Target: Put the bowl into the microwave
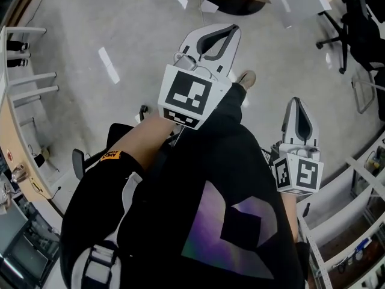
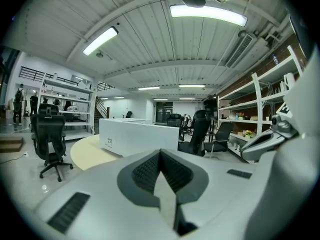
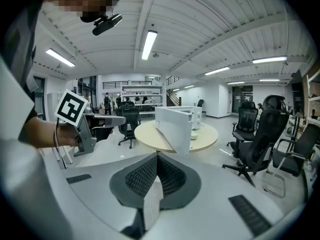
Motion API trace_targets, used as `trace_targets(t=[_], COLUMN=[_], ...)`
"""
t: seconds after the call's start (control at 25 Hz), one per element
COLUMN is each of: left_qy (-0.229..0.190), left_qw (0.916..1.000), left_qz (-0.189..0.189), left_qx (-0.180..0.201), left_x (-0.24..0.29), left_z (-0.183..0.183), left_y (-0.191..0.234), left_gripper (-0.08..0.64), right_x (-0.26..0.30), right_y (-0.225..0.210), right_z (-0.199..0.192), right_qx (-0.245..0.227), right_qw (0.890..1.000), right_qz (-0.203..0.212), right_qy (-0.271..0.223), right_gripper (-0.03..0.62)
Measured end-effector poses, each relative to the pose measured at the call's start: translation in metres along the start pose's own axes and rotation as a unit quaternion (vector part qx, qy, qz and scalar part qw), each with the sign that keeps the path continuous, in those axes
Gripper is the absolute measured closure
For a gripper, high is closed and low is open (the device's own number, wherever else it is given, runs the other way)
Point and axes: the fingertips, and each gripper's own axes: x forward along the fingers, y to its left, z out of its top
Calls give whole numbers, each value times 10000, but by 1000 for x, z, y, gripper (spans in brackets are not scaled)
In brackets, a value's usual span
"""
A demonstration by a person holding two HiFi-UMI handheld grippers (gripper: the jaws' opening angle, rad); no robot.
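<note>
- The two grey ribbed jaws of my left gripper (image 2: 160, 153) are pressed together at the tips, with nothing between them.
- The jaws of my right gripper (image 3: 157, 155) are also closed tight and hold nothing.
- In the head view, both grippers are held out in front of my black sweatshirt (image 1: 198, 179), which hides everything below my chest.
- Beyond the right gripper is a round beige table (image 3: 200, 140) with a white upright partition (image 3: 175, 126) standing on it.
- A small pale object (image 3: 195, 133) sits on that table beside the partition. It is too small to tell whether it is the bowl.
- A black wheeled office chair (image 3: 250, 139) stands to the right of the table.
- In the left gripper view, white metal shelving (image 2: 255, 109) runs along the right. Its contents are too small to make out, and the gripper's own body covers the lower half.
- I cannot pick out the microwave in any view.
</note>
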Motion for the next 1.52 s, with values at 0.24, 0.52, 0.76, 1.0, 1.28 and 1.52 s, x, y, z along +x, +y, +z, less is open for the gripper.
trace_targets(t=[0.24,0.52,0.76,1.0,1.28,1.52], left_qy=[150,248,230,287,153,66], left_qw=[9999,9989,9979,9969,9923,9904], left_qz=[-62,-403,-584,-727,-1172,-1367], left_qx=[-29,6,-161,-71,362,171], left_x=[21,67,133,194,247,283], left_z=[-12,-16,3,22,42,52], left_y=[-19,-64,-115,-134,-162,-176], left_gripper=[515,515,515,515,515,515], right_x=[12,32,42,62,80,95], right_y=[-22,-63,-134,-203,-253,-280], right_z=[-6,-3,23,44,63,81], right_qx=[78,76,67,195,218,1], right_qw=[9999,9999,10000,9994,9990,9993], right_qz=[87,108,32,-237,-371,-383], right_qy=[78,53,-52,-159,-94,-52], right_gripper=[577,577,577,578,578,578])
